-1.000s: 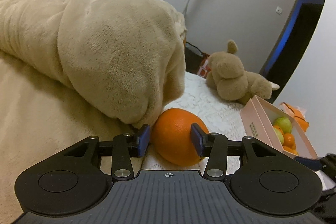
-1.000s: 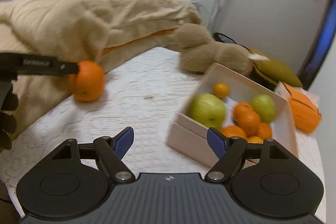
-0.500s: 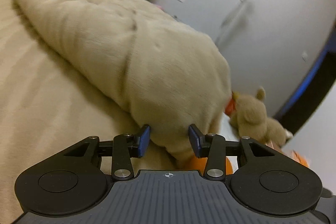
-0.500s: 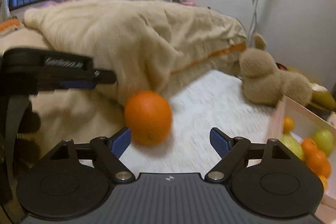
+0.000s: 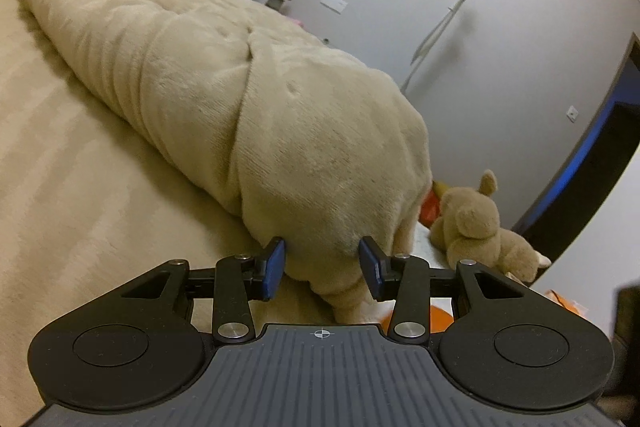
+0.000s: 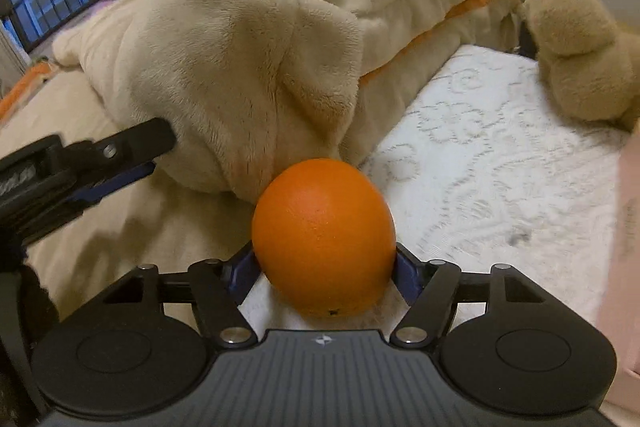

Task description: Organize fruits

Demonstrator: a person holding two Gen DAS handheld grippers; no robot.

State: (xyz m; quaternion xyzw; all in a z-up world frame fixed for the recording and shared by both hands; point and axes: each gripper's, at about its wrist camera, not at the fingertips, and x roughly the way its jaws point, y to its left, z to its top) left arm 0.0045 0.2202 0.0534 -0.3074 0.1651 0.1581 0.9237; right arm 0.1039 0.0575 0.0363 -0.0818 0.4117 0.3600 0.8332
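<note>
A large orange (image 6: pixel 325 239) lies on the bed at the edge of the white lace cover, against the beige blanket. My right gripper (image 6: pixel 325 269) has its blue pads on both sides of the orange, touching it. My left gripper (image 5: pixel 322 269) is open and empty, raised, its fingers on either side of a fold of the blanket; it also shows at the left of the right wrist view (image 6: pixel 100 163). In the left wrist view only a sliver of the orange (image 5: pixel 436 317) shows under the right finger. The pink fruit box (image 6: pixel 628 267) shows only as an edge at the right.
A thick beige blanket (image 5: pixel 240 99) is bunched across the bed. A tan plush toy (image 6: pixel 580 47) sits at the far right on the white lace cover (image 6: pixel 500 155). An orange bag (image 5: pixel 568 301) lies beyond the bed. A white floor lamp (image 5: pixel 448 23) stands by the wall.
My left gripper let go of the orange and lifted away toward the blanket. My right gripper swung left from the fruit box and closed in around the orange.
</note>
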